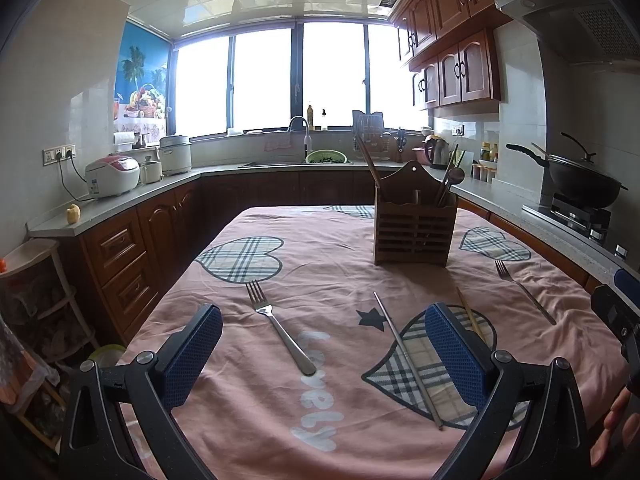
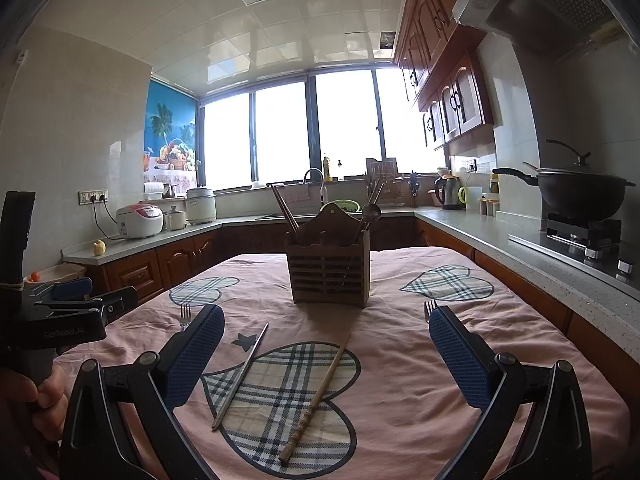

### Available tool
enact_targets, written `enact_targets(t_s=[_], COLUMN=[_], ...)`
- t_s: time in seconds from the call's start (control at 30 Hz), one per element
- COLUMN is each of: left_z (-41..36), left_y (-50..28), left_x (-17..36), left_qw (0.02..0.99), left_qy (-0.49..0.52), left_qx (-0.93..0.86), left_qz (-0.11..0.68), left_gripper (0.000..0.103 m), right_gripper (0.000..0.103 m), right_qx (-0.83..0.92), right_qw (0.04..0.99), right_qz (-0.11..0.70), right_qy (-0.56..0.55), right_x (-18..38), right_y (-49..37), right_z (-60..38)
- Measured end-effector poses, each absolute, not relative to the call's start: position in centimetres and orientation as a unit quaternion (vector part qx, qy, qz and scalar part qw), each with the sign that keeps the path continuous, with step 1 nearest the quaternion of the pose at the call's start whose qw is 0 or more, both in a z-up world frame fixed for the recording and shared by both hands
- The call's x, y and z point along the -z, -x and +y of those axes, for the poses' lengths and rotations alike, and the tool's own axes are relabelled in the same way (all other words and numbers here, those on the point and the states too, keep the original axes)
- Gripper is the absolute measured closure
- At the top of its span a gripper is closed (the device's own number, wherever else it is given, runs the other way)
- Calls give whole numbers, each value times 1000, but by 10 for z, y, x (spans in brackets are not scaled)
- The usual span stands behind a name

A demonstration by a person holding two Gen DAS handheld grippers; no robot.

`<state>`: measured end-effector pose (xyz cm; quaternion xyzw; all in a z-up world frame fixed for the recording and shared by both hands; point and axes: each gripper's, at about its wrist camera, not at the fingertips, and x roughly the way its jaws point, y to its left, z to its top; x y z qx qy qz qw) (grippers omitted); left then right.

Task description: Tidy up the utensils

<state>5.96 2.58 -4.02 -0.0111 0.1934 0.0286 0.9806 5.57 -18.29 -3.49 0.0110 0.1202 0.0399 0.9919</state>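
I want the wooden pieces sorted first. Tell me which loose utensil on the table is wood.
The wooden chopstick lying across the plaid heart, carved end nearest the right gripper. The metal chopstick beside it and both forks are steel.

The right gripper [image 2: 326, 356] hangs wide open over a pink heart-patterned tablecloth [image 2: 400, 344], above a long wooden chopstick [image 2: 316, 396] and a thin metal chopstick [image 2: 240, 376], facing a brown slatted wooden utensil box [image 2: 328, 276].

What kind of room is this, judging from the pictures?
Most likely a home kitchen: a wok sits on a gas stove, a sink faucet stands below the window, and a rice cooker is on the counter.
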Motion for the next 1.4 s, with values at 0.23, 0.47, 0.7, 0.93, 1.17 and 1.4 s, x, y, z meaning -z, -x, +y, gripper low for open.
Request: enact_targets(t_s=[0.23,0.47,0.7,0.93,1.17,1.4], left_z=[25,22,22,21,19,18], left_y=[-60,-59,-59,-59,-61,-63], left_x=[40,41,40,40,40,39], left_qw=[981,981,981,981,981,980], left_qy=[12,10,9,9,8,9], left_qx=[-27,-27,-26,-26,-24,-22], left_qz=[194,193,191,192,194,196], left_gripper=[1,1,1,1,1,1], right_gripper=[0,0,0,0,0,0], right_qx=[-40,-41,-43,-46,-47,-48], right_qw=[992,992,992,992,991,991], right_qz=[120,120,119,119,120,120], right_qy=[-11,-12,-14,-15,-17,-19], right_x=[35,35,36,34,33,33], right_y=[-56,-57,-57,-58,-59,-59], right_z=[-183,-183,-180,-178,-180,-180])
